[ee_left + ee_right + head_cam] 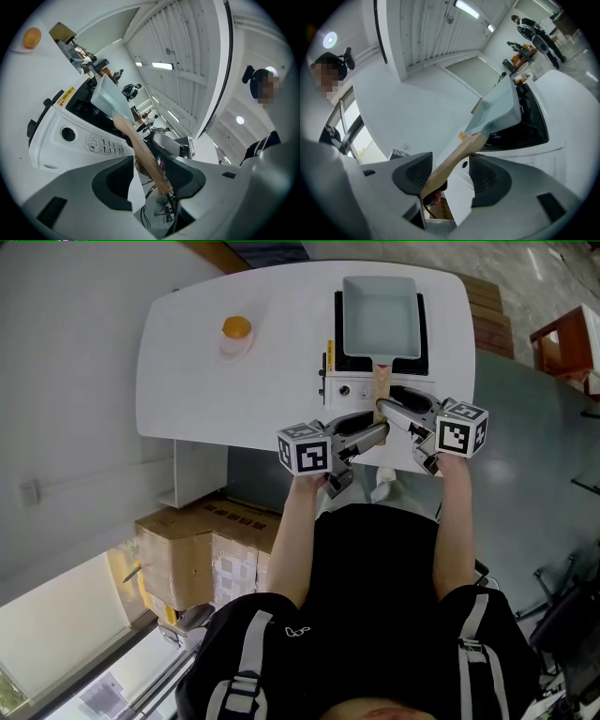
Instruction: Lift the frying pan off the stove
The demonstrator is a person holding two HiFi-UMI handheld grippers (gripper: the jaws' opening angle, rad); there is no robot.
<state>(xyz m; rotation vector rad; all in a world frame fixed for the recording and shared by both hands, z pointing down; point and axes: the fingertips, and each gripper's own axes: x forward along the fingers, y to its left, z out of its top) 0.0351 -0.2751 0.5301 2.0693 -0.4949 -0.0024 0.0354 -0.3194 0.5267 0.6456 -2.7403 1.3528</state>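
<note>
A pale blue rectangular frying pan [380, 315] sits on the white portable stove [345, 390], its wooden handle [381, 382] pointing toward me. My left gripper [373, 425] reaches in from the left and my right gripper [398, 418] from the right, both at the handle's near end. In the left gripper view the handle [140, 150] runs between the jaws of the left gripper [150, 178], with a gap on the left side. In the right gripper view the handle [450, 161] passes between the spread jaws of the right gripper [450, 176]. The pan [497, 110] rests flat on the burner.
A small dish with an orange object [236, 331] stands on the white table [187, 381], left of the stove. Cardboard boxes [202, 554] sit on the floor below the table's near edge. Wooden furniture [567, 343] is off to the right.
</note>
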